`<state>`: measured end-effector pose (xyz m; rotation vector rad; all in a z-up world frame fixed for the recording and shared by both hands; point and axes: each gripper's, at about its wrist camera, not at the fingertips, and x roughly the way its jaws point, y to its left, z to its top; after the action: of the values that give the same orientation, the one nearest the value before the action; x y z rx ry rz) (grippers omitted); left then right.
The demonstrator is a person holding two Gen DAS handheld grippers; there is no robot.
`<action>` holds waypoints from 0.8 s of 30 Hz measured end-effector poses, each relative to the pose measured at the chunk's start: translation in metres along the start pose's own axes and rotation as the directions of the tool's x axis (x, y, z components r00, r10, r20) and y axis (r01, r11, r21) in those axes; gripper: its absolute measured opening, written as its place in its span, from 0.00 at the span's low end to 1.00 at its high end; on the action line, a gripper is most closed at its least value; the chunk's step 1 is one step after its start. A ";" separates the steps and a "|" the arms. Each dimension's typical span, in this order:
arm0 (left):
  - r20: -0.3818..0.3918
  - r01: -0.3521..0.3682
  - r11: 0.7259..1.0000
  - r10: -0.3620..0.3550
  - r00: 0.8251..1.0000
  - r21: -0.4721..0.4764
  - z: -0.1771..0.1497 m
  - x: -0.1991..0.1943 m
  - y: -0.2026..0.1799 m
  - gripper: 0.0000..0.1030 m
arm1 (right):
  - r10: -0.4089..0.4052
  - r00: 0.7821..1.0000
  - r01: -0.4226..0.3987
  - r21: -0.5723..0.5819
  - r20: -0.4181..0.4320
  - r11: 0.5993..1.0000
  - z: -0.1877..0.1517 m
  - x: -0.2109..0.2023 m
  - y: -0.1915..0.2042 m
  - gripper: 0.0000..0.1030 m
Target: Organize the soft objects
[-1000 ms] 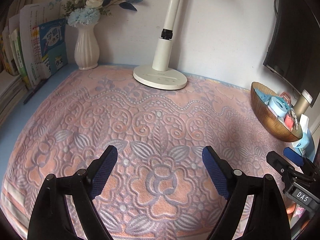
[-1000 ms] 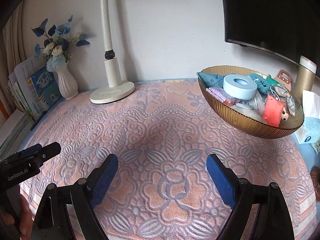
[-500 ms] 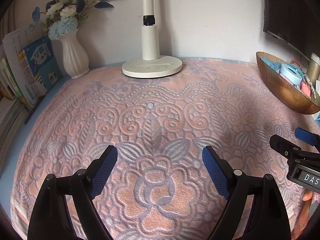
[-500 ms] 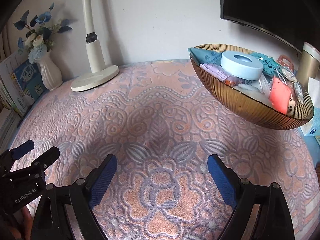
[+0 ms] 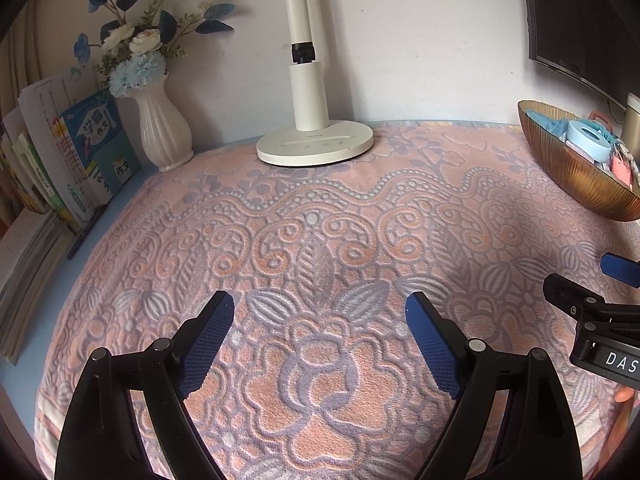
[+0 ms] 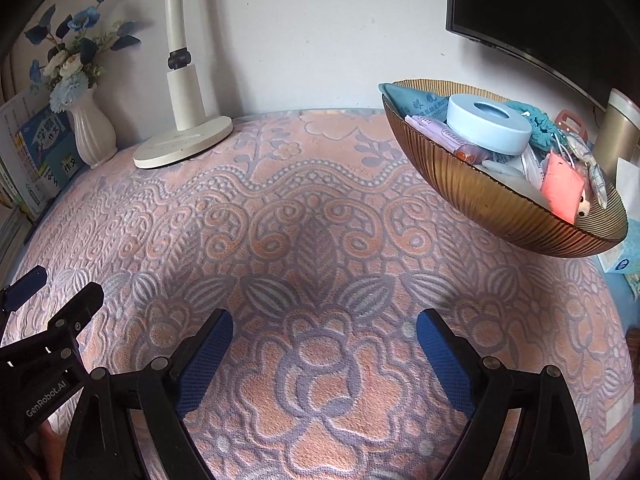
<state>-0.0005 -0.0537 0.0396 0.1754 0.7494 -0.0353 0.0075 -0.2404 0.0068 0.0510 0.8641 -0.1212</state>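
A pink and grey patterned towel [image 5: 320, 240] covers the table; it also fills the right wrist view [image 6: 312, 232]. A ribbed golden bowl [image 6: 492, 196] at the right holds a pale blue round tin [image 6: 488, 124], a teal scrunchie [image 6: 536, 128], a coral pouch [image 6: 560, 188] and other small items. The bowl shows at the right edge of the left wrist view [image 5: 572, 172]. My left gripper [image 5: 320, 320] is open and empty over the towel. My right gripper [image 6: 324, 336] is open and empty over the towel, left of the bowl.
A white lamp base [image 5: 316, 144] and a white vase of blue flowers [image 5: 164, 136] stand at the back. Books [image 5: 68, 156] lean at the left. A dark monitor [image 6: 540, 20] hangs at the back right. A tissue pack [image 6: 620, 256] lies right of the bowl.
Both grippers have swung their view: the lamp and vase shifted right in the left view, the bowl came closer in the right view. Both grippers stay open and empty.
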 end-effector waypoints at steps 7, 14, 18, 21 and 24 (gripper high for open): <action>-0.007 -0.008 1.000 0.008 1.000 -0.012 0.000 0.001 0.002 0.84 | -0.006 1.000 0.006 -0.029 0.001 1.000 -0.001 0.000 0.004 0.90; -0.029 0.004 0.998 -0.006 1.000 -0.055 0.000 0.004 0.010 0.84 | -0.004 1.000 0.004 -0.032 0.002 0.999 -0.001 0.000 0.004 0.91; -0.043 0.013 0.997 -0.016 0.999 -0.075 -0.001 0.006 0.013 0.84 | -0.004 1.000 0.004 -0.035 0.003 0.999 -0.001 0.000 0.004 0.91; -0.054 0.008 0.997 -0.013 0.998 -0.077 -0.001 0.008 0.014 0.84 | -0.002 1.000 0.002 -0.035 0.005 0.999 -0.001 0.000 0.003 0.91; -0.055 0.005 0.997 -0.010 0.998 -0.076 -0.001 0.008 0.014 0.84 | -0.003 1.000 0.003 -0.034 0.003 0.999 -0.001 0.000 0.003 0.91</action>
<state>0.0060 -0.0391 0.0355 0.1017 0.8053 -0.0092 0.0072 -0.2369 0.0059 0.0181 0.8626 -0.1094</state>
